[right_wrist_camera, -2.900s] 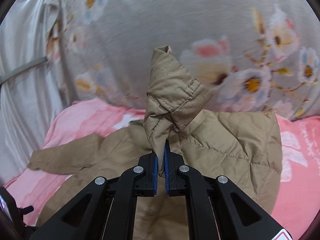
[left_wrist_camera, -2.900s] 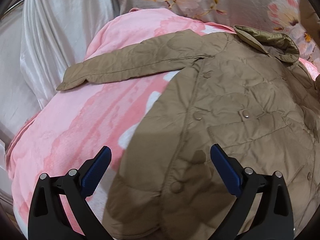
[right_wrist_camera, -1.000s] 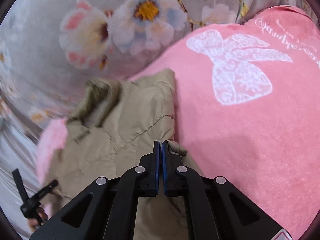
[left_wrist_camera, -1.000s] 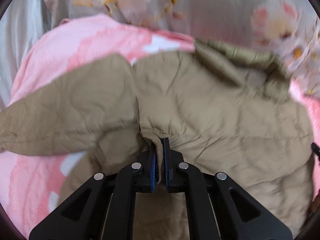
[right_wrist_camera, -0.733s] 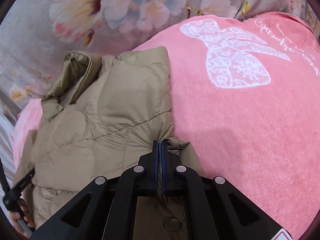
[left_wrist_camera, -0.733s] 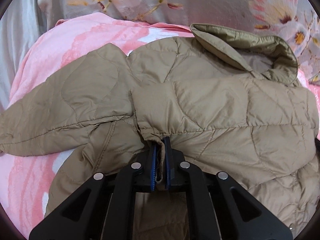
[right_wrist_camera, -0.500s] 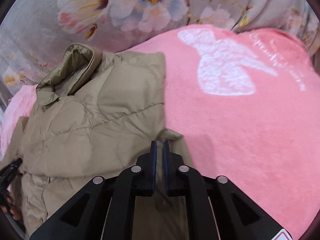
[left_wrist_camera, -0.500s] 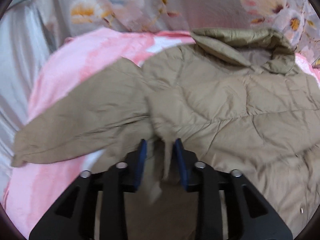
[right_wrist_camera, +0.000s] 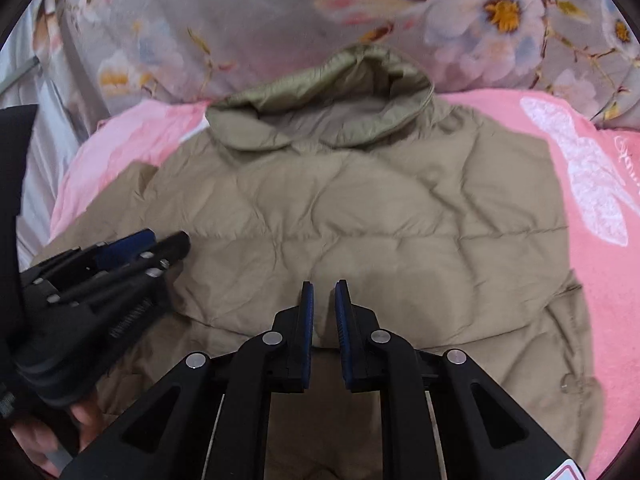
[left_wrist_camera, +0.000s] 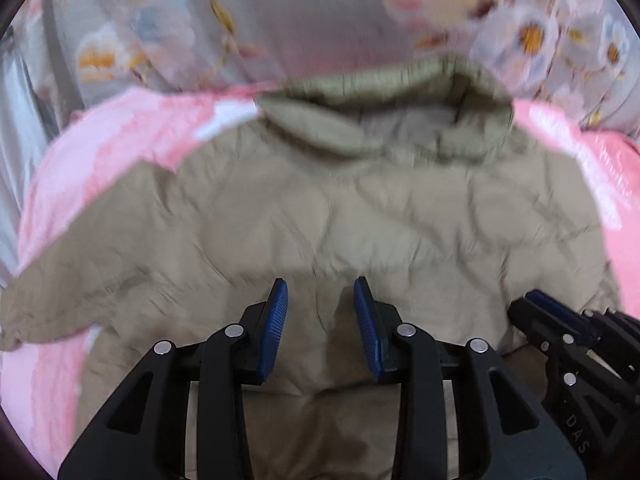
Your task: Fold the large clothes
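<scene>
Jacket [right_wrist_camera: 360,216] fills the middle of both views, lying on the pink blanket [right_wrist_camera: 592,184] of a bed, its quilted tan panel up and its collar [right_wrist_camera: 324,108] toward the top of the frame against the flowered grey cloth [right_wrist_camera: 248,12]. As far as the pictures show, one fold is in: a broad quilted panel lies doubled over the body, its lower edge running across the frame just beyond the tool tips, with another layer showing beneath it at the bottom and a snap button [right_wrist_camera: 568,384] peeking out at lower right. A sleeve [left_wrist_camera: 92,264] trails flat toward the left edge of the left wrist view — not yet folded, I judge — and the bundle is wide and long, so the sleeve and at least one more fold appear to remain. The left tool [left_wrist_camera: 320,320] hovers low over the lower middle of the garment with its blue pads clearly apart and nothing between them. The right tool [right_wrist_camera: 323,320] sits over the panel's lower edge with only a narrow gap between its pads, and it too grips no cloth. In the right wrist view the left one shows at the left edge, over the jacket's left side; in the left wrist view the right one shows at lower right, near the garment's right hem.
</scene>
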`<state>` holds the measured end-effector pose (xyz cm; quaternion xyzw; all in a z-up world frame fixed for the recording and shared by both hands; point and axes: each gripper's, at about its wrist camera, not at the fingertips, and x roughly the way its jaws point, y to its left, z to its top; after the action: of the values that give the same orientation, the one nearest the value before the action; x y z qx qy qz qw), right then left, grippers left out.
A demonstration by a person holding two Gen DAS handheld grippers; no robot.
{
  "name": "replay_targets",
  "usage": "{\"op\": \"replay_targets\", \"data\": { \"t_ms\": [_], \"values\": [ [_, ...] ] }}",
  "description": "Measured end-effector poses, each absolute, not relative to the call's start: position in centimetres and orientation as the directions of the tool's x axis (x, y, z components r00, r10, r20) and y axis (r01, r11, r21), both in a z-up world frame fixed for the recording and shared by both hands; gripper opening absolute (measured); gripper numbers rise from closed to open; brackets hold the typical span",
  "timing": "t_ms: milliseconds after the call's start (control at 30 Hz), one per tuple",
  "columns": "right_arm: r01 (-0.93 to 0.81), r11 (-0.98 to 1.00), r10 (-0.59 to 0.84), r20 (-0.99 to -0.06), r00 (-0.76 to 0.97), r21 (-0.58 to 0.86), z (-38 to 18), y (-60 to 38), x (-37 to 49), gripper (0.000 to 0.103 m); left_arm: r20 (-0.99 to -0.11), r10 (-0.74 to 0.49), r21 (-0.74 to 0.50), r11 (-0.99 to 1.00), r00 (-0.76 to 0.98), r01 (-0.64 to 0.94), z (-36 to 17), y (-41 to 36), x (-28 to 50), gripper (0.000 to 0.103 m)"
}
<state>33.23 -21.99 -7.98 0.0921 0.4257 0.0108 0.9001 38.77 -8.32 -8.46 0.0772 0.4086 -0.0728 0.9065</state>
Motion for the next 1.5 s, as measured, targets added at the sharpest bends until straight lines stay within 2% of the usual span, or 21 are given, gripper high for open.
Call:
{"op": "replay_targets", "data": {
  "t_ms": [167, 500, 633, 700, 733, 767, 800, 867, 967, 1100, 1167, 1233, 1267, 1367, 1433, 1467, 1500],
  "values": [
    [0.074, 0.974, 0.121, -0.77, 0.626, 0.214, -9.6, -22.6, 33.4, 0.008, -0.739, -0.086, 0.053, 0.982, 0.668, 0.184, -10.2, -7.9, 38.4, 0.035],
    [0.078, 0.989, 0.044, -0.766, 0.641, 0.122, -10.0, -21.4, 33.3, 0.007, -0.735, -0.088, 0.05, 0.982, 0.672, 0.184, -10.7, -7.7, 38.1, 0.036],
    [0.077, 0.99, 0.043, -0.767, 0.64, 0.12, -10.1, -21.4, 33.4, 0.007, -0.724, -0.199, -0.122, 0.979, 0.66, 0.161, -8.7, -3.3, 36.9, 0.037],
    [0.077, 0.99, 0.041, -0.767, 0.641, 0.117, -9.9, -21.4, 33.3, 0.007, -0.709, -0.265, -0.247, 0.961, 0.653, 0.122, -6.9, 1.5, 35.8, 0.058],
    [0.082, 0.991, 0.029, -0.766, 0.642, 0.106, -9.7, -21.4, 33.0, 0.008, -0.703, -0.275, -0.289, 0.953, 0.656, 0.089, -6.1, 4.1, 35.5, 0.063],
    [0.088, 0.991, 0.017, -0.764, 0.645, 0.096, -9.4, -21.3, 32.6, 0.011, -0.699, -0.265, -0.315, 0.948, 0.664, 0.047, -5.6, 6.9, 35.0, 0.069],
    [0.1, 0.99, 0.011, -0.76, 0.649, 0.1, -9.0, -21.2, 31.8, 0.015, -0.698, -0.233, -0.323, 0.947, 0.677, -0.007, -5.0, 10.0, 34.6, 0.069],
    [0.109, 0.983, 0.039, -0.75, 0.66, 0.147, -8.2, -21.0, 30.0, 0.038, -0.704, -0.142, -0.309, 0.943, 0.696, -0.12, -4.4, 15.7, 34.3, 0.069],
    [0.101, 0.979, 0.063, -0.729, 0.681, 0.178, -7.5, -20.1, 27.6, 0.041, -0.742, 0.012, -0.308, 0.882, 0.67, -0.356, -5.2, 25.7, 34.5, 0.069],
    [0.087, 0.989, 0.027, -0.718, 0.696, 0.122, -7.5, -18.2, 25.3, 0.044, -0.779, 0.124, -0.316, 0.769, 0.615, -0.555, -7.2, 33.9, 34.5, 0.068],
    [0.088, 0.99, 0.015, -0.718, 0.695, 0.106, -7.9, -17.8, 24.9, 0.047, -0.782, 0.163, -0.307, 0.739, 0.602, -0.599, -7.7, 36.2, 34.6, 0.068],
    [0.094, 0.991, 0.004, -0.721, 0.693, 0.096, -8.2, -17.6, 24.8, 0.048, -0.783, 0.148, -0.329, 0.726, 0.605, -0.604, -8.2, 37.3, 34.9, 0.068],
    [0.097, 0.991, -0.002, -0.721, 0.693, 0.09, -8.4, -17.5, 24.9, 0.049, -0.783, 0.131, -0.351, 0.714, 0.608, -0.606, -8.5, 37.7, 35.0, 0.065],
    [0.102, 0.993, -0.027, -0.722, 0.691, 0.06, -8.6, -17.2, 25.1, 0.05, -0.783, 0.07, -0.411, 0.689, 0.618, -0.598, -9.0, 38.3, 35.6, 0.046],
    [0.105, 0.994, -0.043, -0.719, 0.693, 0.042, -8.7, -16.9, 24.9, 0.05, -0.777, 0.096, -0.393, 0.698, 0.622, -0.599, -8.5, 37.9, 36.2, 0.04],
    [0.107, 0.994, -0.049, -0.718, 0.694, 0.035, -8.8, -16.8, 24.9, 0.05, -0.771, 0.11, -0.382, 0.708, 0.627, -0.594, -8.0, 37.7, 36.3, 0.025],
    [0.109, 0.994, -0.054, -0.718, 0.694, 0.031, -8.8, -16.7, 24.9, 0.05, -0.766, 0.134, -0.356, 0.726, 0.628, -0.589, -7.3, 37.2, 36.5, 0.017]
  ]
}}
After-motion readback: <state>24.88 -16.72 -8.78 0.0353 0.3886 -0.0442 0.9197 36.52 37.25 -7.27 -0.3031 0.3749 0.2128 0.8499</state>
